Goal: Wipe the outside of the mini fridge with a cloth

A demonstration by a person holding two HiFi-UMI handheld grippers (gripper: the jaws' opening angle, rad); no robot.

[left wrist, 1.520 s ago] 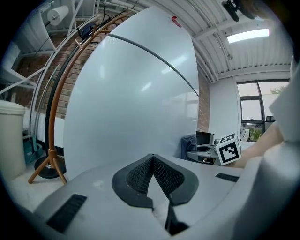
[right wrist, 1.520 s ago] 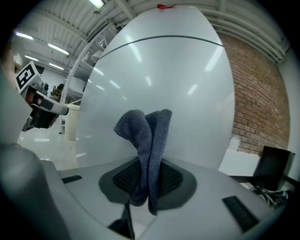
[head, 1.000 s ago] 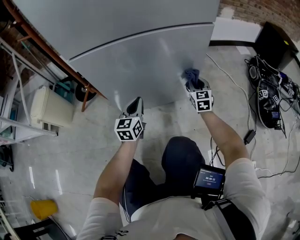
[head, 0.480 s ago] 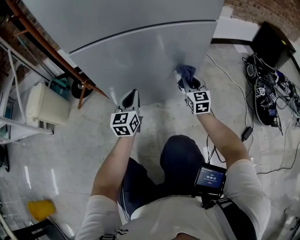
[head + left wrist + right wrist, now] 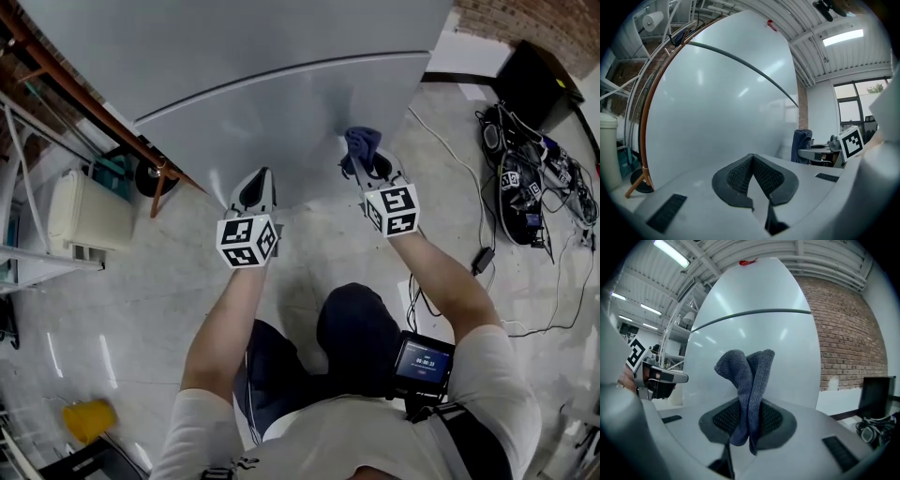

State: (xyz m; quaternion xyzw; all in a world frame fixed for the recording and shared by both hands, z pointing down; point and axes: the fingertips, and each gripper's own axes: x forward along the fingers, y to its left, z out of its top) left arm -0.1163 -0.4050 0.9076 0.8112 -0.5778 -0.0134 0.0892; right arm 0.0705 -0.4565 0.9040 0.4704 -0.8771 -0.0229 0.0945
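blue cloth (image 5: pixel 362 142) is pinched in the closed right gripper (image 5: pixel 364 161), just right of frame centre at the mini fridge (image 5: pixel 281 103) lower panel; best pressed flat and drawn in overlapping passes, with the left gripper (image 5: pixel 254 190), shut and empty, held clear.

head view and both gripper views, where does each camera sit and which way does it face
Head view: on the person's head, looking steeply down at the pale grey mini fridge; shows both forearms, left gripper, right gripper, blue-grey knitted cloth.
Left gripper view: on the left gripper, facing the fridge; its jaws shut, empty.
Right gripper view: on the right gripper, facing the fridge; its jaws clamp the cloth.
Shared: the fridge.
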